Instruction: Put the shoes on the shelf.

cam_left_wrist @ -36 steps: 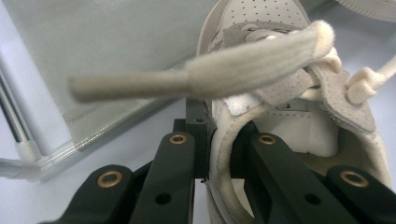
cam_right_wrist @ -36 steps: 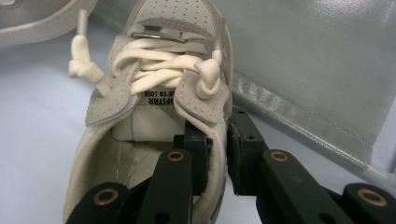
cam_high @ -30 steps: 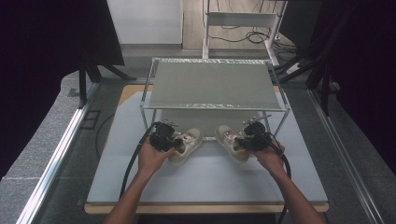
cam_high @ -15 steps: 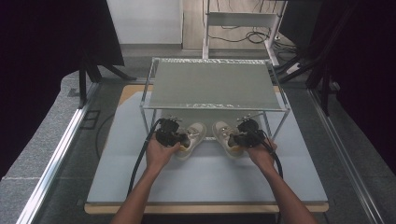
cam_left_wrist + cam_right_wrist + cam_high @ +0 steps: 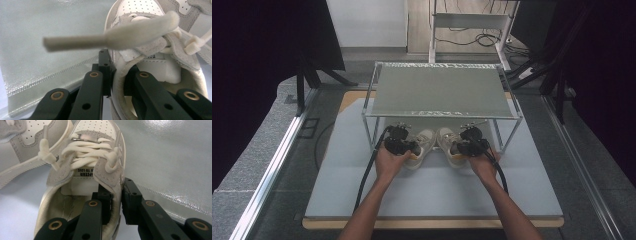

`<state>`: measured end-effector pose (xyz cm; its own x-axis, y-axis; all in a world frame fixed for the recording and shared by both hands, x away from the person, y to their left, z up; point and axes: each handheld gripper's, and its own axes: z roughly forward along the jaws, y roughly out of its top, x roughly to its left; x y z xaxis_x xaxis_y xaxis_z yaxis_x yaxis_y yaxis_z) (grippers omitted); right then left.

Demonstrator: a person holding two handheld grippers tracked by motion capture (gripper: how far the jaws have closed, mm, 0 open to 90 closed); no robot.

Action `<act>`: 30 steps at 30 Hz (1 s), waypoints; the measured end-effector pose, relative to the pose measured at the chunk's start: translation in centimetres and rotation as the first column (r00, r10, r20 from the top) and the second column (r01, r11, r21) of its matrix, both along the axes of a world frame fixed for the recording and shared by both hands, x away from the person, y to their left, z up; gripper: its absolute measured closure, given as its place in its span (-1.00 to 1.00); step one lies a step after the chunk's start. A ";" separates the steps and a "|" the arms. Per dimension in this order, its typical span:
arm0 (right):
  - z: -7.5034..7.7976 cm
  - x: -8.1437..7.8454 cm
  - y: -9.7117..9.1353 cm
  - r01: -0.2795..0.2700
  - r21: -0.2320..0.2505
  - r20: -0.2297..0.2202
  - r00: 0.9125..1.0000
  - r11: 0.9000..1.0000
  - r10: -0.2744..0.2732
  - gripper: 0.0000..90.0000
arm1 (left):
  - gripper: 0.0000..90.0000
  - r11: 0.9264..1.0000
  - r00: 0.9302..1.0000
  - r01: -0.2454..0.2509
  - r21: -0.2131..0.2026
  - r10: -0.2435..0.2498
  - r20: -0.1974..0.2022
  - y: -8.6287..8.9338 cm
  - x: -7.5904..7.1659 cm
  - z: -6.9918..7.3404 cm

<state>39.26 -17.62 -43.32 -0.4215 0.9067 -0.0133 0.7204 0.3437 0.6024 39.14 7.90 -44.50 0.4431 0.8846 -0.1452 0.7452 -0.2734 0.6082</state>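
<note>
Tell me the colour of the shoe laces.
Cream laces, seen best in the right gripper view.

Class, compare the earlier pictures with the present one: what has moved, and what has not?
Both shoes, left shoe and right shoe, slid forward under the rack and closer together, carried by the left gripper and right gripper. Each gripper stays clamped on its shoe's collar; the rack has not moved.

I see two shoes [image 5: 437,145] of perforated white leather with matt grey suede panels and soft cotton laces [image 5: 87,148]. My jaws are matt black plastic; the rack [image 5: 439,92] is shiny metal.
</note>
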 end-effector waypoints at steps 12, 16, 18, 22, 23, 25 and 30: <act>-0.9 0.3 0.4 0.026 0.012 0.001 1.000 1.000 -0.026 0.60 | 0.70 1.000 1.000 0.021 0.010 -0.021 0.005 -1.1 0.6 -1.0; -1.0 0.3 0.0 0.027 0.039 0.009 1.000 0.999 -0.028 0.40 | 0.49 1.000 1.000 0.003 0.003 -0.003 0.014 -1.1 0.5 -0.9; -0.8 0.2 -0.2 0.024 0.051 0.018 1.000 0.998 -0.025 0.33 | 0.23 0.999 0.999 -0.038 -0.024 0.038 0.008 -1.2 0.3 -0.7; -0.3 -0.3 -0.4 0.017 0.065 0.026 0.999 0.998 -0.019 0.19 | -0.12 0.998 0.999 -0.040 -0.040 0.040 0.019 -0.8 -0.3 -0.2; -0.1 -0.5 -0.4 0.025 0.071 0.019 0.999 0.997 -0.027 0.17 | -0.16 1.000 0.999 -0.005 -0.021 0.006 0.042 -0.5 -0.3 -0.1; 0.0 -0.8 -0.7 0.014 0.078 0.031 0.999 0.997 -0.016 0.14 | -0.21 1.000 0.998 0.013 -0.016 -0.012 0.062 -0.2 -0.6 0.0; 0.6 -1.4 -1.4 0.012 0.090 0.065 0.998 0.996 -0.018 0.12 | -0.33 0.997 0.996 -0.020 -0.079 0.027 0.085 -0.2 -1.9 0.6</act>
<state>37.83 -19.06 -42.74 -0.4084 0.9119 0.0409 0.6829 0.2755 0.6765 37.29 7.71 -43.93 0.4359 0.8824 -0.1771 0.6953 -0.2053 0.6888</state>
